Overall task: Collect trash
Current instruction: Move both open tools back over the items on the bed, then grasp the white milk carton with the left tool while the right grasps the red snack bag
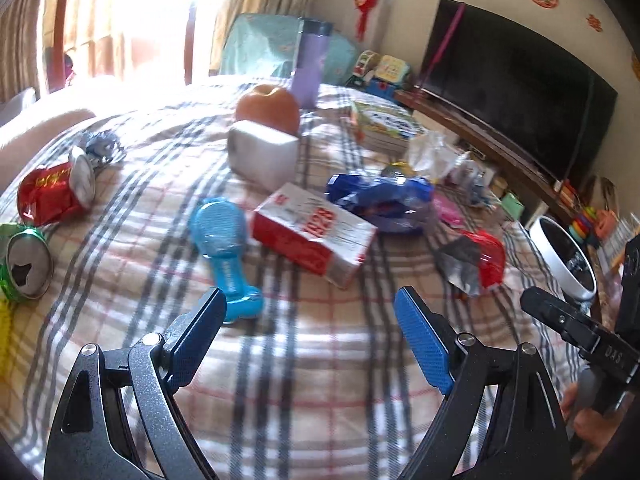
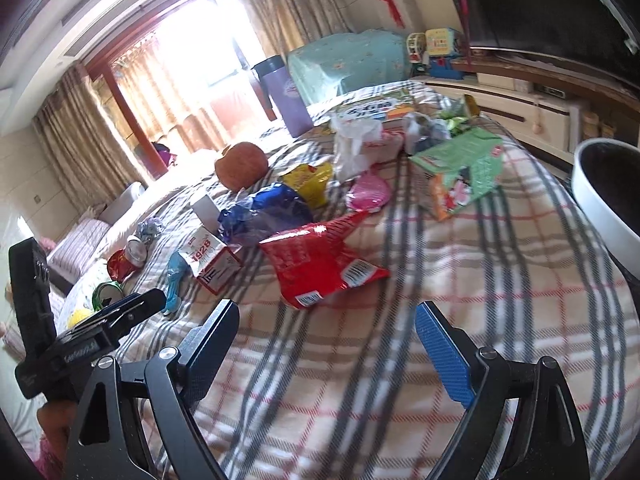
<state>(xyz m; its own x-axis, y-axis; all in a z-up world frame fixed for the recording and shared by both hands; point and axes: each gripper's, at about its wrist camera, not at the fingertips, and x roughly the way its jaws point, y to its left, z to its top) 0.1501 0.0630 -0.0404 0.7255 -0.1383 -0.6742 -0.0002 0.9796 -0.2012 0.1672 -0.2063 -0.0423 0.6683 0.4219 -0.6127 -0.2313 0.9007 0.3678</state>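
Both grippers' fingers (image 1: 420,340) spread empty; white bin (image 2: 600,200) cut off at frame edge

Plaid blanket (image 1: 304,380) underlies everything. On it: orange fruit (image 1: 268,108) mid-far, purple tumbler (image 1: 310,64) just behind fruit, blue hand fan (image 1: 226,248) nearer.

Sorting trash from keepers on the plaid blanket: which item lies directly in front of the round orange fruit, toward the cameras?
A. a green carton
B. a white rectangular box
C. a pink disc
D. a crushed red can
B: the white rectangular box sits against the round orange fruit.
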